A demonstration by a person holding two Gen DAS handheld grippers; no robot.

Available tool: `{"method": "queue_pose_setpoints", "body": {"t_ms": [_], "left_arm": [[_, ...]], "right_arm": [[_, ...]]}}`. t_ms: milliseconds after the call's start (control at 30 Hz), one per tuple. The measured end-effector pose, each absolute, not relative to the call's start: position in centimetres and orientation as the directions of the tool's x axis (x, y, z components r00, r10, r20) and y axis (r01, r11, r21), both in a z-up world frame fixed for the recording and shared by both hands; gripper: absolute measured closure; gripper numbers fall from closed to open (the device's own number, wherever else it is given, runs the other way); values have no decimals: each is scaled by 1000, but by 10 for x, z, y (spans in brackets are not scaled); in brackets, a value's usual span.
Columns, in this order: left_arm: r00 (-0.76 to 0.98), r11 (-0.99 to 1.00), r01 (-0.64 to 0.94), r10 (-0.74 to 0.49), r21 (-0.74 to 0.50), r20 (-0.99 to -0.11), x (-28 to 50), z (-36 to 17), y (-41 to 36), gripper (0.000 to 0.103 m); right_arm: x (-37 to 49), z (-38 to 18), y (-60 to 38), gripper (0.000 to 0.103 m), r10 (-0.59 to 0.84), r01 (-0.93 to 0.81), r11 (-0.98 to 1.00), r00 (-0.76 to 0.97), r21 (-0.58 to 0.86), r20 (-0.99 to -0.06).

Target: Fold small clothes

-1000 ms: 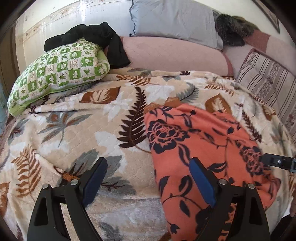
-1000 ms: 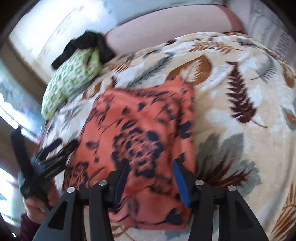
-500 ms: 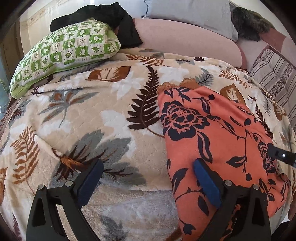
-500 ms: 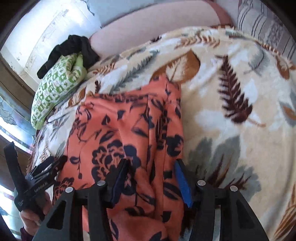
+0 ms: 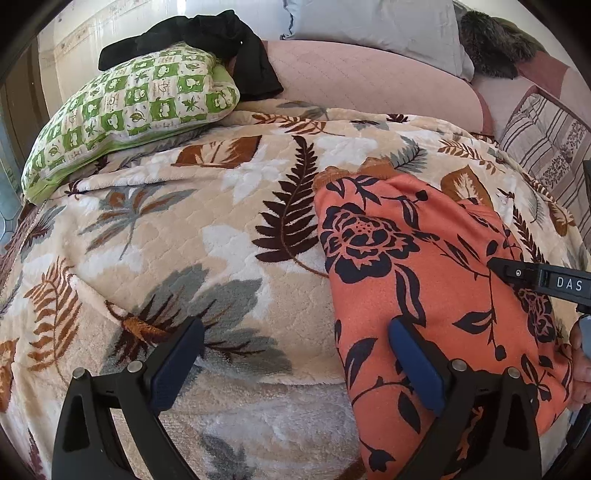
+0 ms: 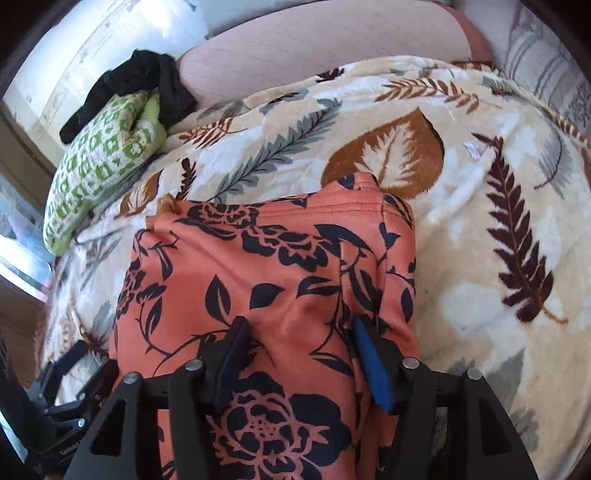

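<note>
Jaws of the left gripper [image 5: 293, 363] stand wide apart with nothing clamped, straddling the left edge of the orange floral garment [image 5: 424, 280] on the leaf-print blanket [image 5: 155, 236], probably to take that edge for a fold. Ahead lie a green checked pillow [image 5: 133, 110] and black clothing [image 5: 207, 33]; nothing obstructs. Right wrist view: jaws of the right gripper [image 6: 301, 356] are opening around a raised ridge of the garment [image 6: 280, 266], apparently releasing it. Bare blanket [image 6: 480, 206] lies right of them.
</note>
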State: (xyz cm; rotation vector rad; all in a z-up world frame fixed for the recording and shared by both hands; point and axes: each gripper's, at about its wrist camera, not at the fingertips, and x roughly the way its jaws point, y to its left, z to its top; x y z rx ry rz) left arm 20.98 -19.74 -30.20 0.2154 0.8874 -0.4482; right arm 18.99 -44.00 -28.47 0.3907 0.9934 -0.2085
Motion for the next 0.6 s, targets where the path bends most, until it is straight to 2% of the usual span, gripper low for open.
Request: {"method": "queue_pose_setpoints", "body": {"t_ms": [600], "left_arm": [[578, 897, 441, -280, 5, -767, 203, -303, -195, 2]], "right_arm": [[184, -288, -441, 36, 2, 345, 904, 584, 251, -812]]}}
